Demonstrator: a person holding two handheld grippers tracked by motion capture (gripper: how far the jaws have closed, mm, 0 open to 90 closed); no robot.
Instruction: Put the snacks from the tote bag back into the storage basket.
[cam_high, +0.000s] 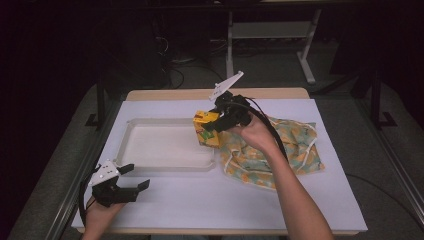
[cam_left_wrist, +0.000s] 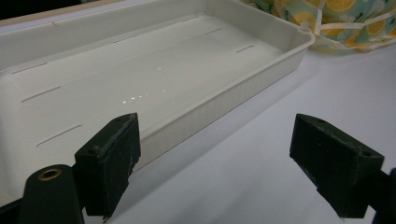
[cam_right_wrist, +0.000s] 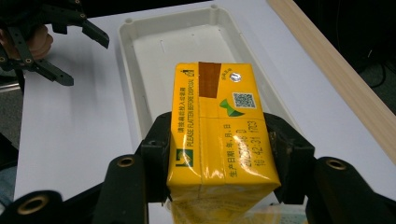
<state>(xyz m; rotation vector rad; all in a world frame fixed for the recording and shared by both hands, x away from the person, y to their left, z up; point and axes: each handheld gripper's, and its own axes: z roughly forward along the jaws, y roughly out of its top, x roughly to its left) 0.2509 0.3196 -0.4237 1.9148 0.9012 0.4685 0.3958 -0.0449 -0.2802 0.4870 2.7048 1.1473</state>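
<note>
Yellow drink carton (cam_right_wrist: 217, 135) sits clamped in the right gripper (cam_right_wrist: 217, 154) above the white tray (cam_high: 150, 167); left gripper (cam_left_wrist: 229, 158) gapes wide, empty.

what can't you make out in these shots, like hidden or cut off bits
- Yellow carton: its lower end runs off the bottom edge of the right gripper view; the right gripper covers its sides.
- Carton print: too small to read in the high view.
- White tray: near end cut off by the left edge of the left gripper view.
- Patterned cloth bag: partly hidden by the person's forearm in the high view.
</note>
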